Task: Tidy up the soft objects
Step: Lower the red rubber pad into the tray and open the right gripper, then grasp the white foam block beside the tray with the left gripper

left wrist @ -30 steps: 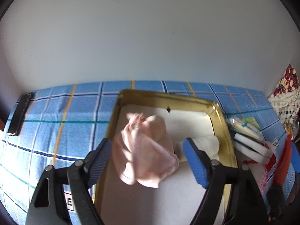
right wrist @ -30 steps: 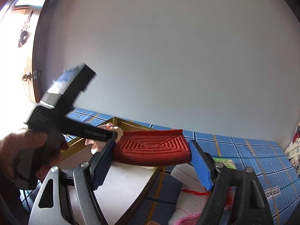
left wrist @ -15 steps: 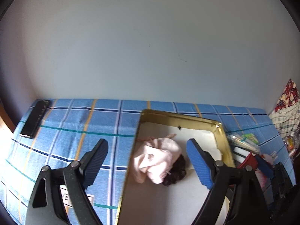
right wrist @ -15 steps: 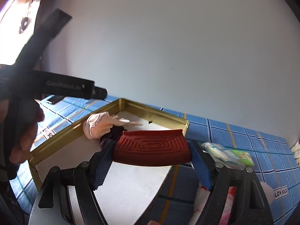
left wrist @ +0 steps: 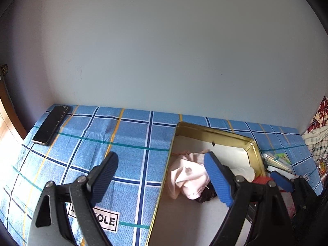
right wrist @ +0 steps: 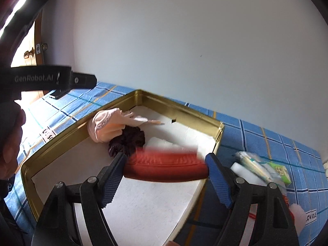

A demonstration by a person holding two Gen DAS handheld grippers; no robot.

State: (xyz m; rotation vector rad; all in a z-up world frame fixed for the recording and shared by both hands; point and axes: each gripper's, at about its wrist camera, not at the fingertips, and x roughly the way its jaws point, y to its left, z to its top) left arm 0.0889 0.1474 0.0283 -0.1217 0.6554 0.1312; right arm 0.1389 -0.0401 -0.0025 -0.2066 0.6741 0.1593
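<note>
Currently: right gripper (right wrist: 165,167) clamping red pad (right wrist: 164,164) over gold tray (right wrist: 180,107), lower onto bare liner clear of pink cloth (right wrist: 106,126); left gripper (left wrist: 162,174) wide, empty.

A ribbed red pad (right wrist: 164,167) lay level above the gold tray (right wrist: 180,107); pink cloth (right wrist: 104,128) and dark scrunchie (right wrist: 128,140) sat at its ten o'clock.
</note>
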